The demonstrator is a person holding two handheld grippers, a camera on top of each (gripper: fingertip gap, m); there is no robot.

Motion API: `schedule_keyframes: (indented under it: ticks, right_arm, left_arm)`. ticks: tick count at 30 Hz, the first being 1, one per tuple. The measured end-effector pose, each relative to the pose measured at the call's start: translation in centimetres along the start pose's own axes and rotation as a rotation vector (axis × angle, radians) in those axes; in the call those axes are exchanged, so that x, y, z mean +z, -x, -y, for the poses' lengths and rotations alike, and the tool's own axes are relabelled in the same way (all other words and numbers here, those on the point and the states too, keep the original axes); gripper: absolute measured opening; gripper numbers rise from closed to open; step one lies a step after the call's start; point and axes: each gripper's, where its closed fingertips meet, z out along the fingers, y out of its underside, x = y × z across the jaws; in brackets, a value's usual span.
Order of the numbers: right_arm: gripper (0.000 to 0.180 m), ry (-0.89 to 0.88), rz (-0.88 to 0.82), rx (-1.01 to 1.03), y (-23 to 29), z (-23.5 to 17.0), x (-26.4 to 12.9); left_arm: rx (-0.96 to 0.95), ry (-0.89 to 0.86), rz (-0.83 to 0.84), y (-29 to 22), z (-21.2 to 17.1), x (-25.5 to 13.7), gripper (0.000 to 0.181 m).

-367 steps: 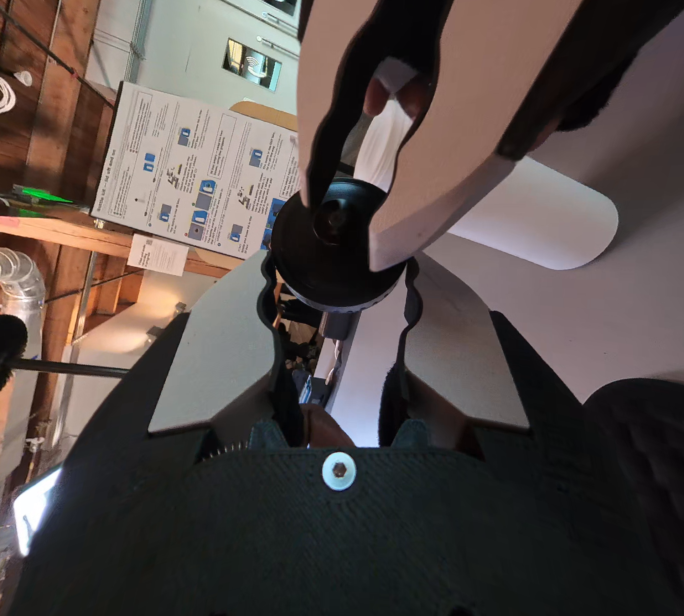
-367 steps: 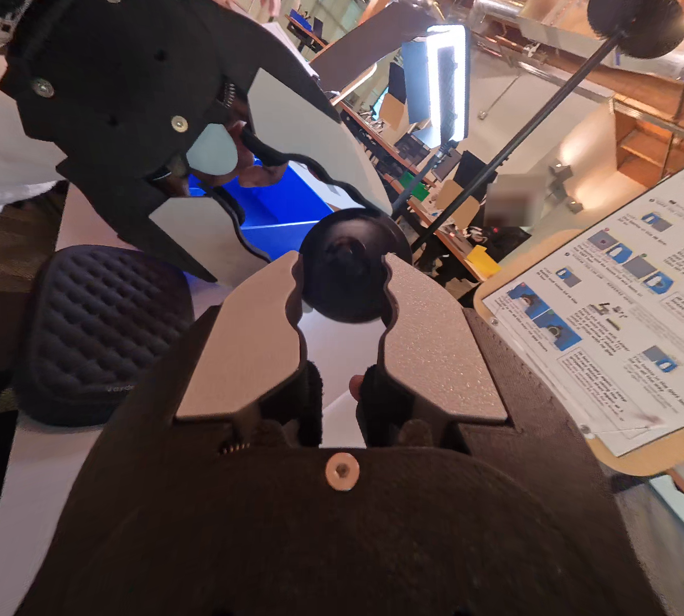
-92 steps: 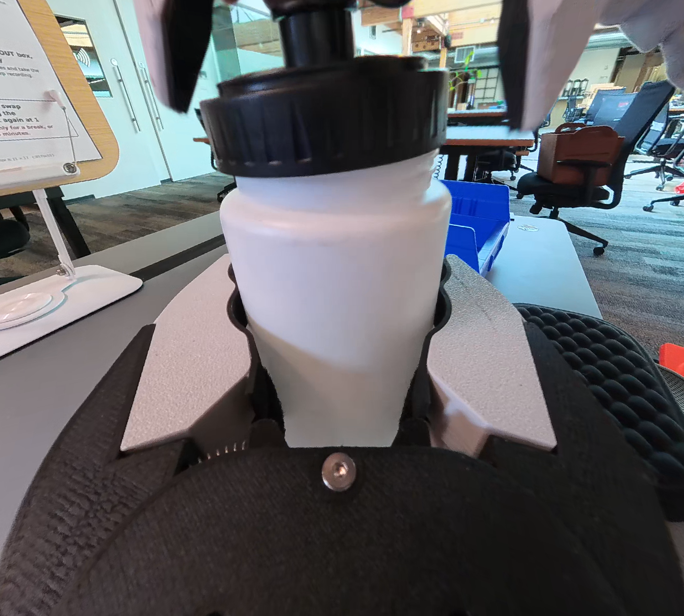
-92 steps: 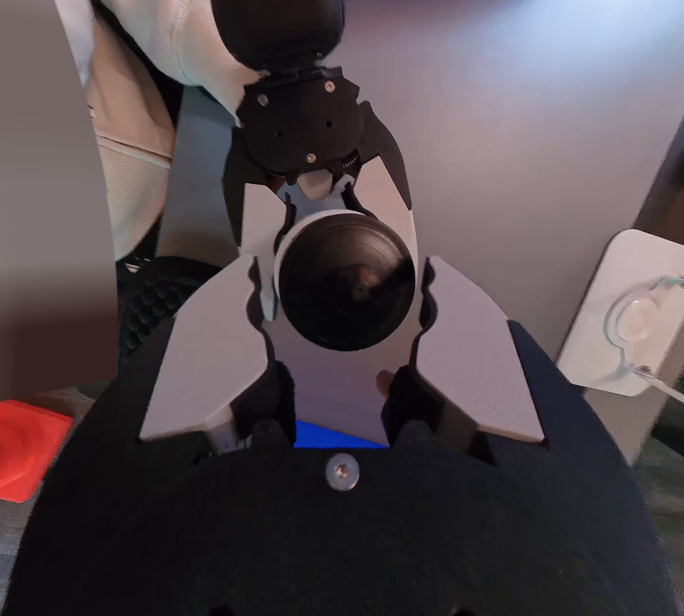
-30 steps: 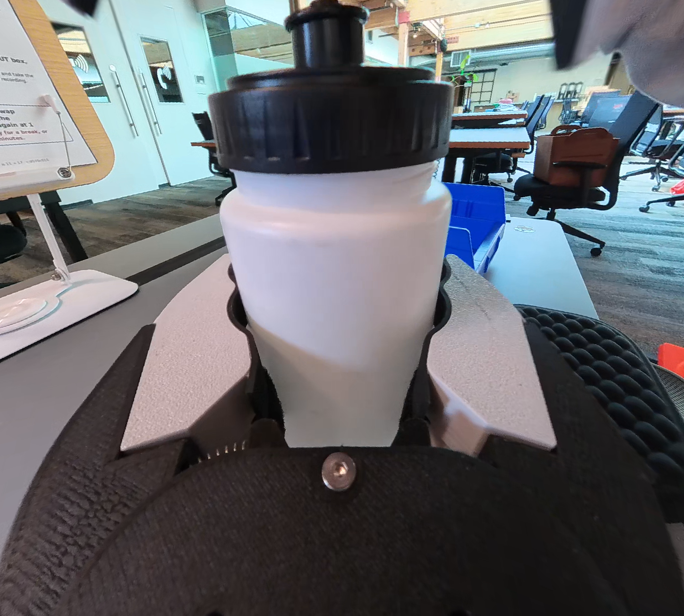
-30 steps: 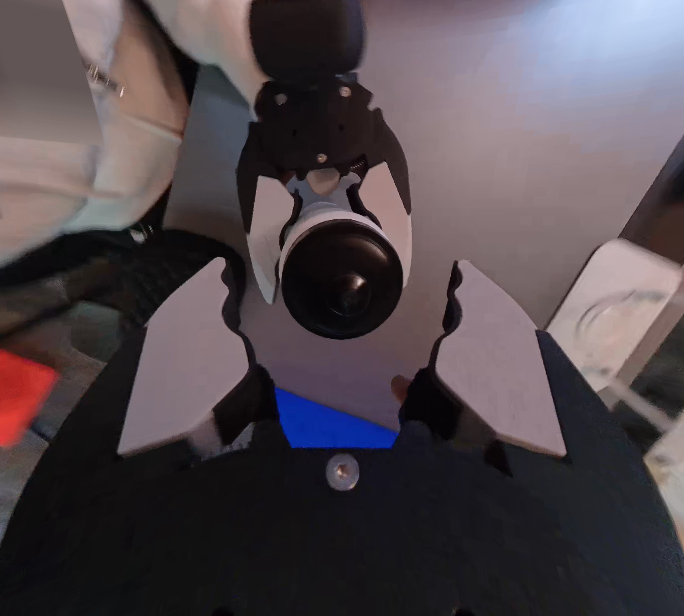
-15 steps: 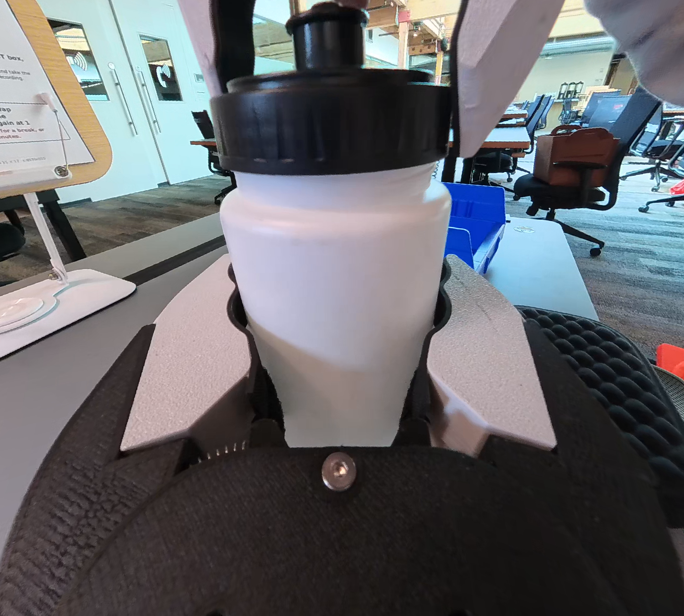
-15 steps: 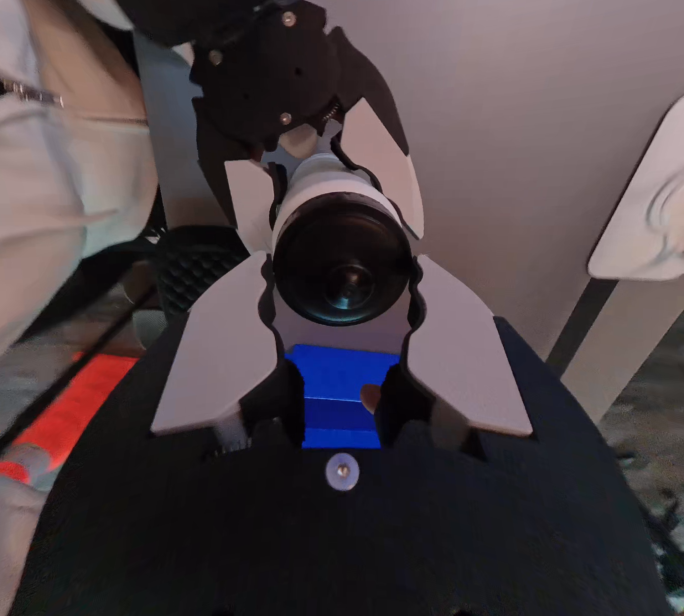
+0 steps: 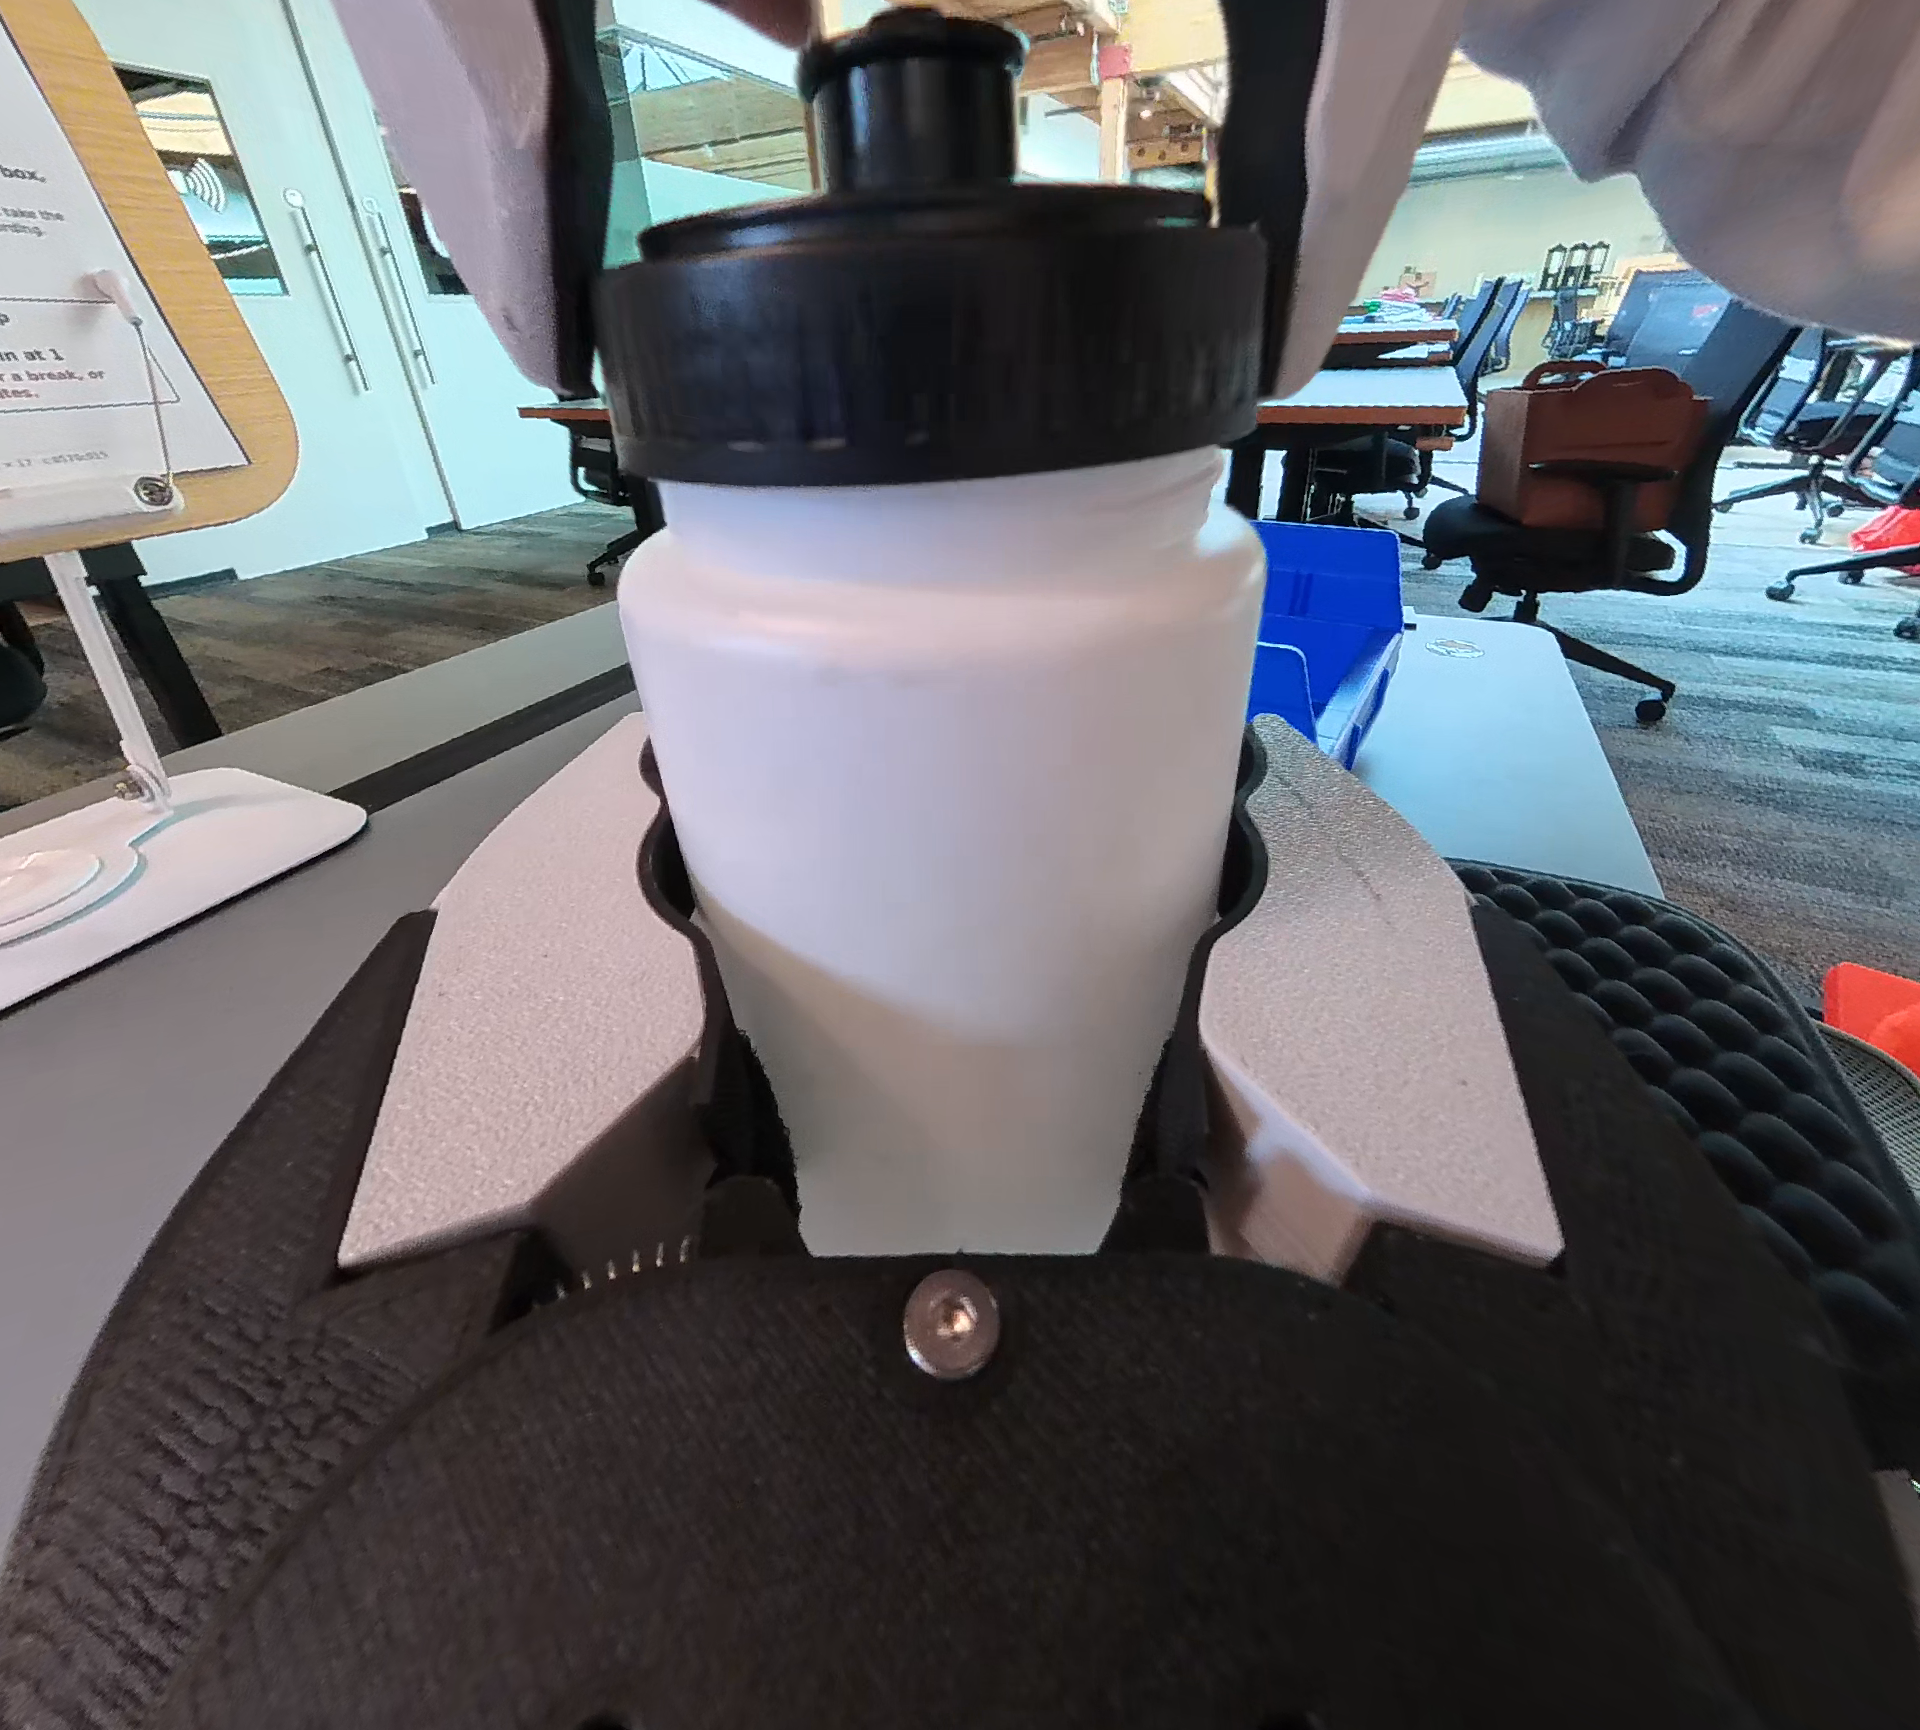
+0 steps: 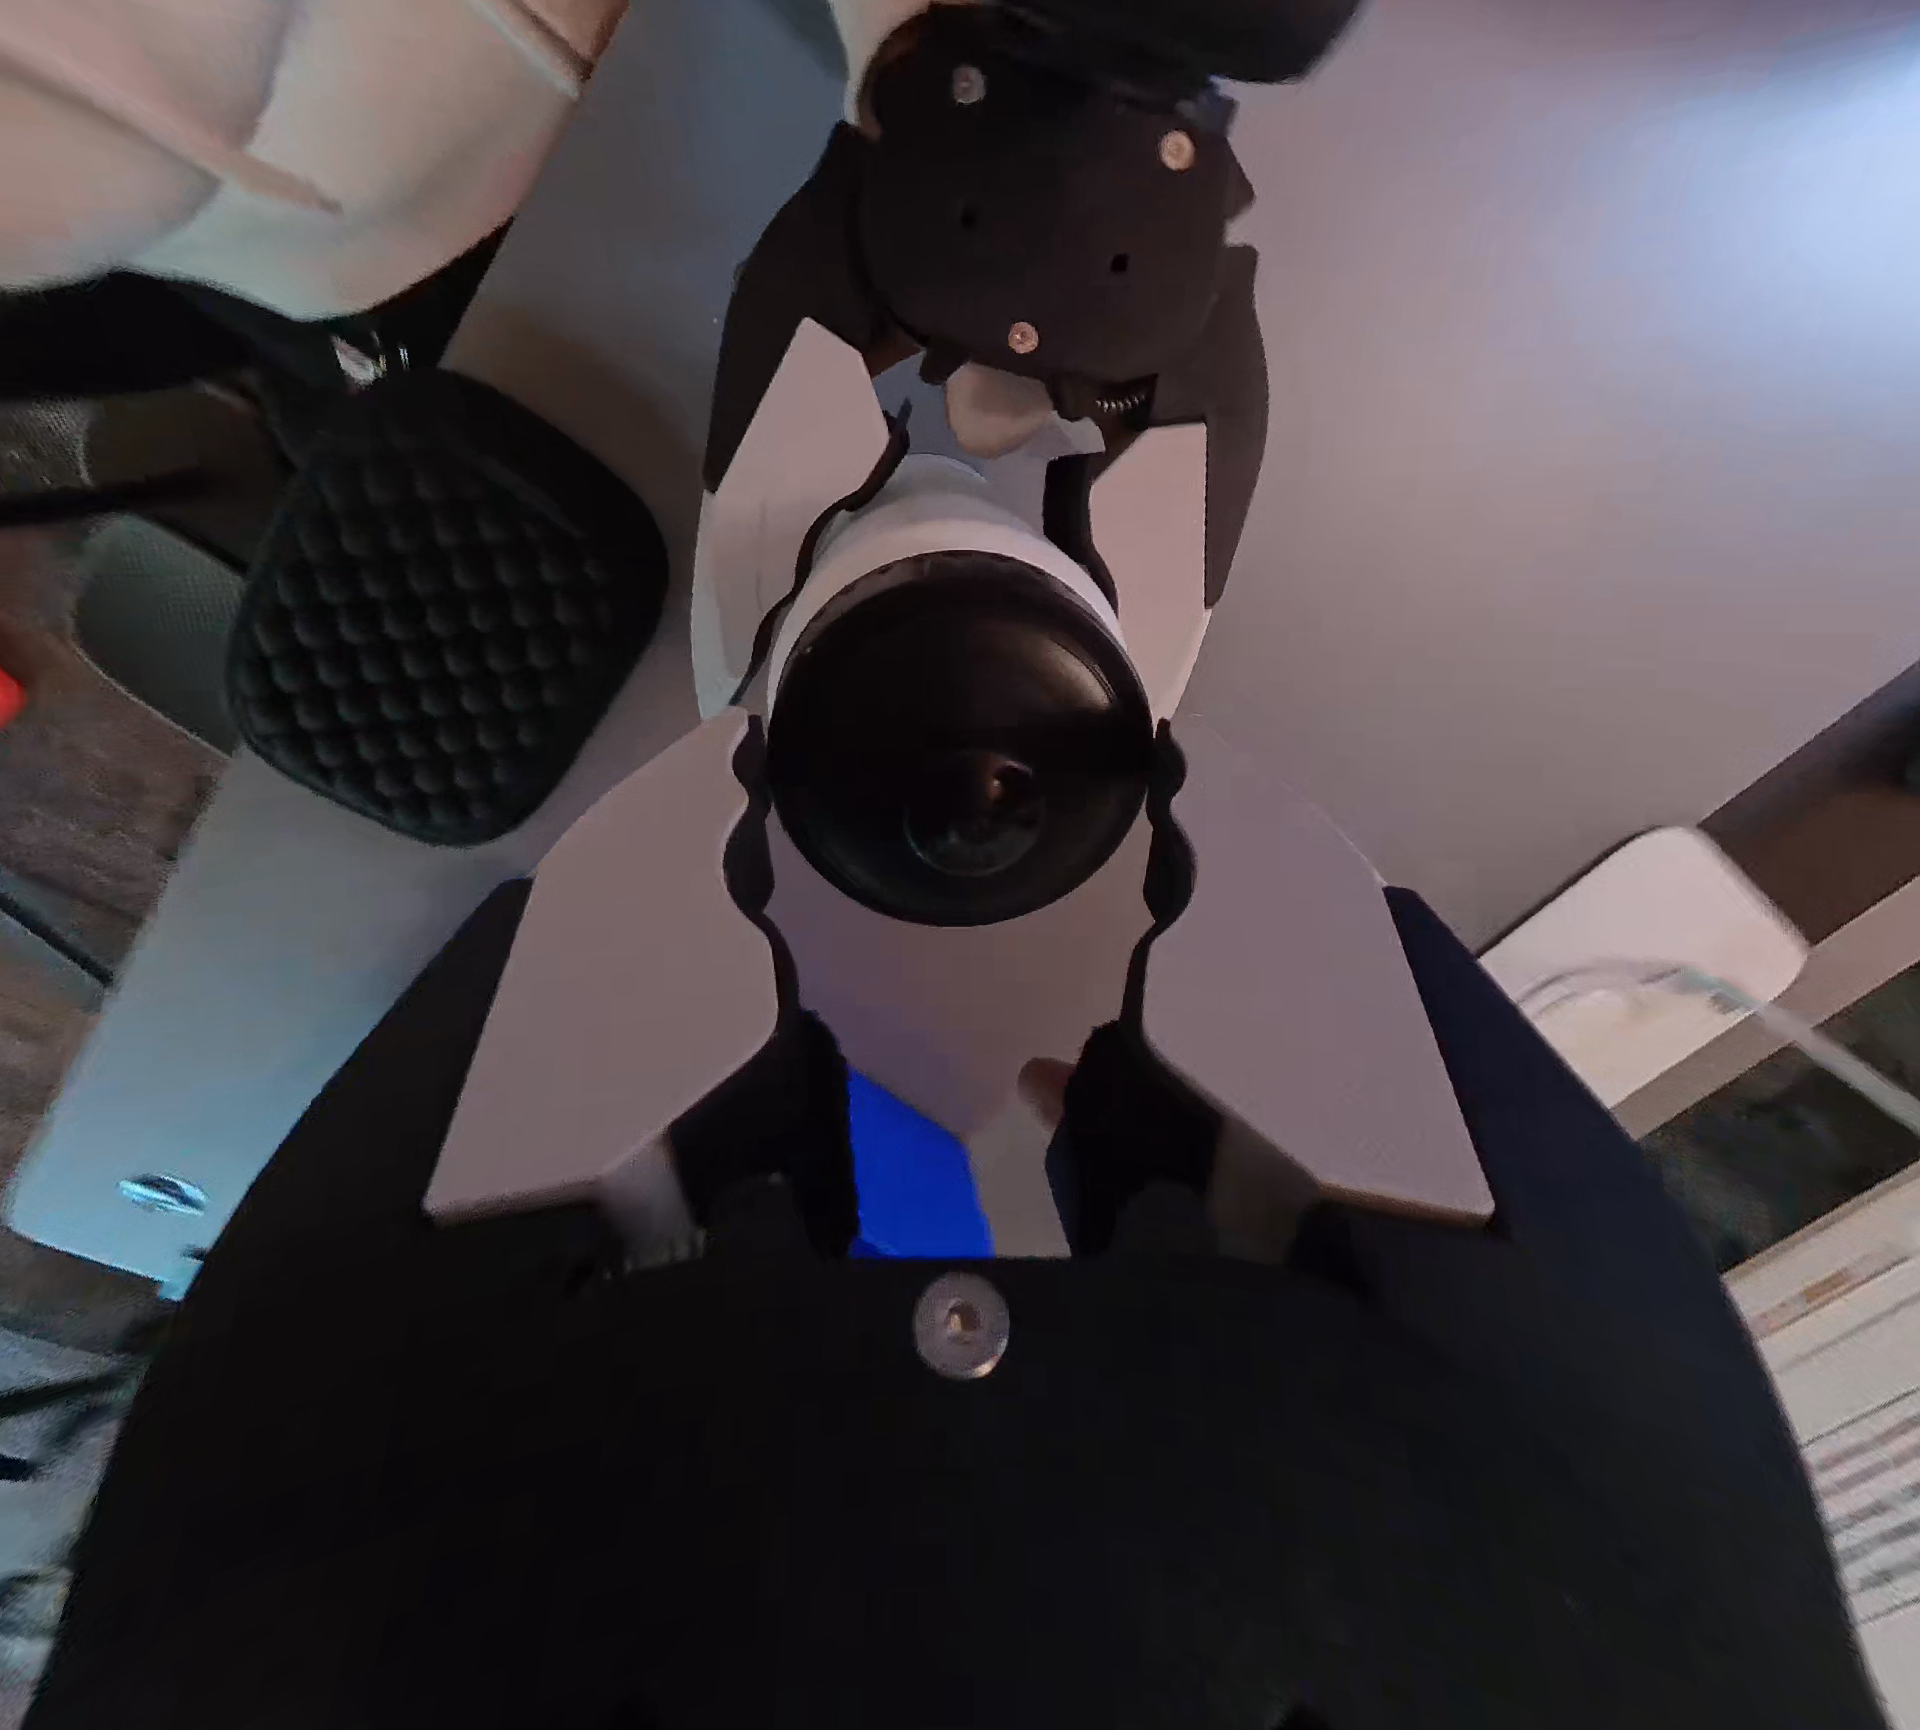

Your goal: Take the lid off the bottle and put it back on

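A white bottle (image 9: 940,797) stands upright in my left gripper (image 9: 951,745), which is shut on its body. The black lid (image 9: 935,350) with its spout sits on the bottle's neck. My right gripper (image 10: 954,730) comes down from above, and its grey fingers (image 9: 457,122) press on both sides of the lid. In the right wrist view I look straight down on the lid (image 10: 961,745), with the left gripper (image 10: 1039,226) beyond it holding the bottle (image 10: 935,527).
A grey table (image 9: 156,1109) carries a sign stand on a white base (image 9: 156,849). A blue bin (image 9: 1320,641) is behind the bottle. A black quilted pad (image 9: 1662,1005) lies at the right. A person's pale sleeve (image 10: 260,18) is close by. Tip to tip, the grippers are about 7 cm apart.
One second ago my right gripper was open above the lid. It came down, closed on the lid, and has since turned around it. The left gripper and bottle stayed still.
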Motion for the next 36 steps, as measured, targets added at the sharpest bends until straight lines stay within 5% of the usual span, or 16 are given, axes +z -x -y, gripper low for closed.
schedule_keyframes:
  ticks: [6, 9, 11, 18, 26, 30, 36]
  right_arm:
    - [0.073, 0.163, -0.092, 0.511, 0.1, -0.5, 0.3]
    - [0.112, 0.178, -0.056, 0.385, 0.6, -0.3, 0.6]
    - [0.119, 0.132, -0.049, 0.227, 0.1, 0.0, 0.3]
    - [0.071, -0.029, 0.075, -0.059, 0.3, -0.1, 0.3]
    - [0.071, 0.095, -0.035, 0.566, 0.2, -0.3, 0.4]
    - [0.107, 0.096, -0.039, 0.297, 0.2, -0.3, 0.4]
    - [0.080, -0.012, -0.014, -0.074, -0.2, -0.4, 0.3]
  left_arm:
    - [0.000, -0.002, -0.007, -0.2, 0.0, 0.1, 0.100]
    - [0.000, -0.004, -0.008, -0.3, 0.0, 0.1, 0.100]
    - [0.001, -0.008, -0.010, -0.3, 0.0, 0.1, 0.100]
    - [0.000, -0.011, -0.018, -0.3, 0.1, 0.1, 0.100]
    - [0.005, -0.010, -0.009, -0.4, 0.1, 0.1, 0.100]
    - [0.002, -0.010, -0.010, -0.3, 0.1, 0.1, 0.100]
    - [0.000, -0.013, -0.011, -0.3, 0.1, 0.1, 0.100]
